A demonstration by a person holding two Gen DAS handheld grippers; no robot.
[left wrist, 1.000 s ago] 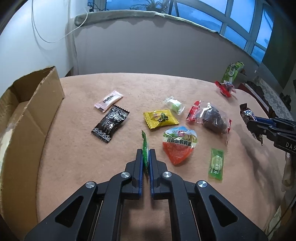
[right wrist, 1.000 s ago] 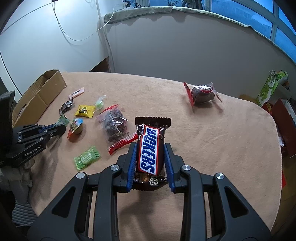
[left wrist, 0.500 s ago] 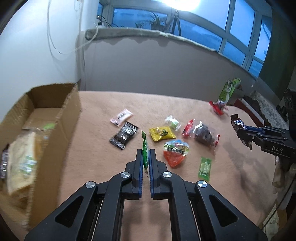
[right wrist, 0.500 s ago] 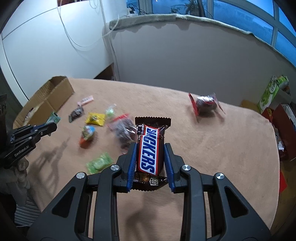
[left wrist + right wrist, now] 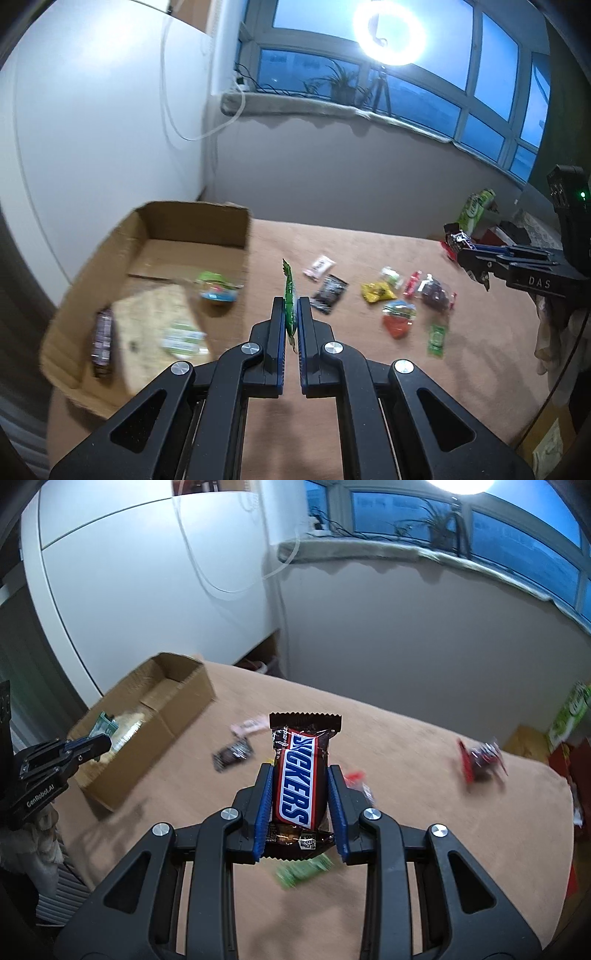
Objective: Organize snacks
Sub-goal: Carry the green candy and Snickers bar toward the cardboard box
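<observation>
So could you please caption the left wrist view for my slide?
Left gripper pinching a green packet beside the box, snacks scattered beyond.

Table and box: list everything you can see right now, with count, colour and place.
cardboard box: 1, brown, table's left end, snacks inside
table: 1, tan cover
loose snack packets: about eight, mixed colours, mid-table
red packet: 1, far right, apart
ring light: 1, white, by window
green sachet: 1, in left hand-held gripper
Snickers bar: 1, brown, in right hand-held gripper
</observation>
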